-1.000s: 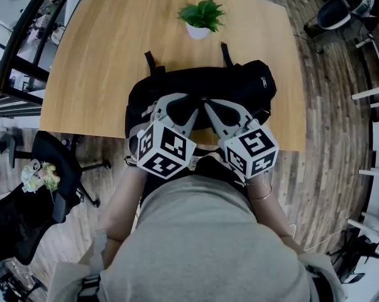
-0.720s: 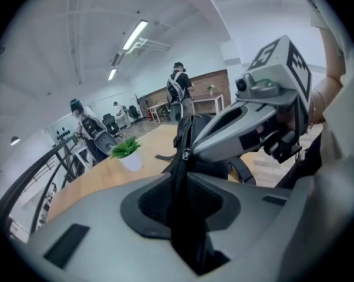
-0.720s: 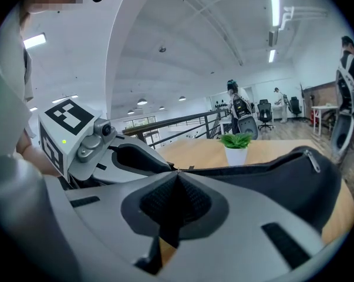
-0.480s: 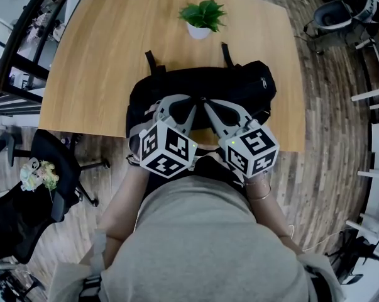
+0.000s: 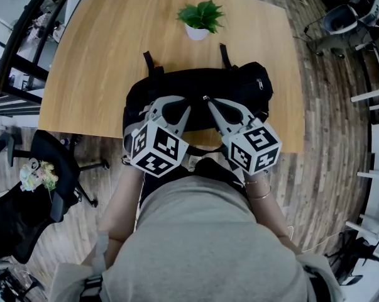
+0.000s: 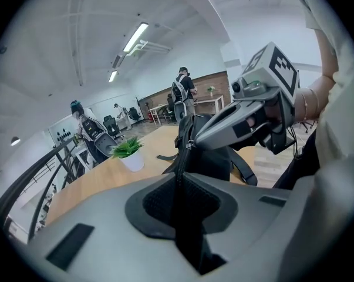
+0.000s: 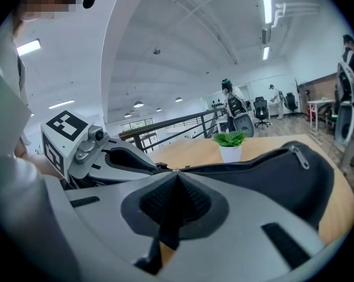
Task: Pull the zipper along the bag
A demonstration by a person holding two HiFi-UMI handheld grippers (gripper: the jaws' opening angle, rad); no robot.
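A black bag (image 5: pixel 239 83) lies on the wooden table (image 5: pixel 107 55) by its near edge. Both grippers meet over the bag's top seam. My left gripper (image 5: pixel 188 107) has a fold of the black bag fabric (image 6: pixel 179 157) between its jaws, and the jaws are closing on it with the pads pressing. My right gripper (image 5: pixel 206 100) is shut, its tips pinching the small metal zipper pull (image 6: pixel 190 144) right beside the left gripper's tips. In the right gripper view the jaws (image 7: pixel 175 174) meet at the pull, with the left gripper (image 7: pixel 156 168) just to the left.
A small potted plant (image 5: pixel 200 19) stands on the table behind the bag. Two bag straps (image 5: pixel 149 61) point toward it. A second zipper pull (image 7: pixel 299 155) sits on the bag's right end. Black office chairs (image 5: pixel 32 187) stand on the floor at the left.
My left gripper has shifted a little to the left and its jaws have narrowed onto the bag fabric. The bag has moved slightly. The right gripper stays shut at the zipper pull.
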